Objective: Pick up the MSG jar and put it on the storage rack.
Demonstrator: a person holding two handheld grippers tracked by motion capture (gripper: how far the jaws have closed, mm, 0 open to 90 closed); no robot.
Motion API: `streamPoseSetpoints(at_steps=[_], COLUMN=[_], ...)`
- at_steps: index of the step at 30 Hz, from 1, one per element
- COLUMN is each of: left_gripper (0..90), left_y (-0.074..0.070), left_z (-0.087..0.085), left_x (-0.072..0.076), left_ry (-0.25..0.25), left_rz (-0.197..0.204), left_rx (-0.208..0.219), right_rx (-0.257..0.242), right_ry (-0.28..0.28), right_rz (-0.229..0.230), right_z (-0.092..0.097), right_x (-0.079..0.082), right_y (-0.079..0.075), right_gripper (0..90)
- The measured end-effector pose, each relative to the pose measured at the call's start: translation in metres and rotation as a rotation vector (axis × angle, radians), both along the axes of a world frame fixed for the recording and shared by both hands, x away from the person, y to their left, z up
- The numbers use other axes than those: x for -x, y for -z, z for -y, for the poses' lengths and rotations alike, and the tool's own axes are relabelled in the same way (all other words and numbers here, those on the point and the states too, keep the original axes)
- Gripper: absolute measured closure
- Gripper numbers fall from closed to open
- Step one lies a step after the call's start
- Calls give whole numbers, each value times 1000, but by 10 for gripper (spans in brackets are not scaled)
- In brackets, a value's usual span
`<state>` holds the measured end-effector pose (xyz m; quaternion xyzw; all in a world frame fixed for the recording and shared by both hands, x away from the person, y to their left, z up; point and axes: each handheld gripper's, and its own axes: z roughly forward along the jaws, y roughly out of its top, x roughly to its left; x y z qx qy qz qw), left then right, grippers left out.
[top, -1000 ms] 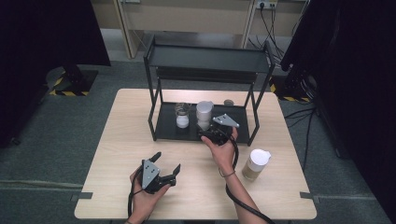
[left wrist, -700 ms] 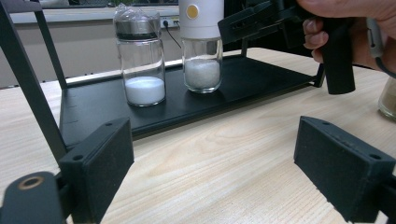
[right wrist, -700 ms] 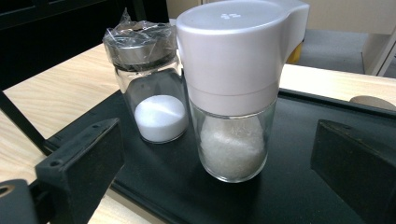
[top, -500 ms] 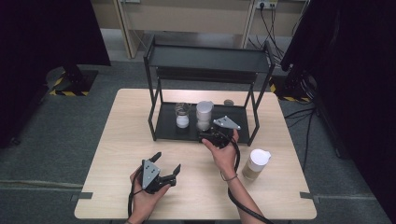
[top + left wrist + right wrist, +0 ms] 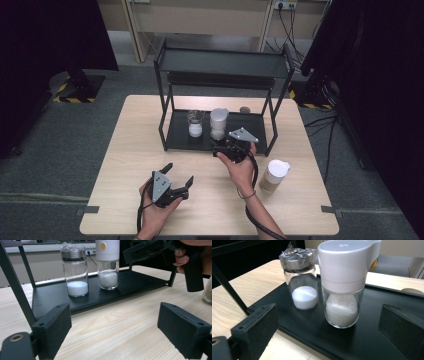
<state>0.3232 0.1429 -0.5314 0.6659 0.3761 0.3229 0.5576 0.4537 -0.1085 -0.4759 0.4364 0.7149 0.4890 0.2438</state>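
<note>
Item 1, L claw [image 5: 177, 176]: held low on surface [image 5: 135, 150], jaws spread wide, nothing gripped; position unchanged vs. 1 s ago.
Item 2, foil-capped jar [image 5: 302, 280]: stood on rack's bottom shelf [image 5: 180, 139], white powder inside, left of dispenser; not moved.
Item 3, white-lidded dispenser [image 5: 344, 282]: stood on same shelf, just beside jar, centred between R claw's jaws but not touched.
Item 4, R claw [image 5: 220, 148]: jaws apart, empty, advanced slightly to shelf edge since earlier frame.
Item 5, lidded cup [image 5: 274, 176]: on surface, far right.
</note>
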Motion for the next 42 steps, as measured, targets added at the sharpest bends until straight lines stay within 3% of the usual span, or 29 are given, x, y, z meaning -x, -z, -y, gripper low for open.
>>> streamPoseSetpoints(at_steps=[42], left_gripper=[116], left_y=[0], left_z=[0], left_x=[0], left_ry=[0], left_rz=[1], left_rx=[-1], right_rx=[27], right_ry=[-66], right_rz=[-3], right_z=[6], right_x=[35], right_y=[3], right_gripper=[31])
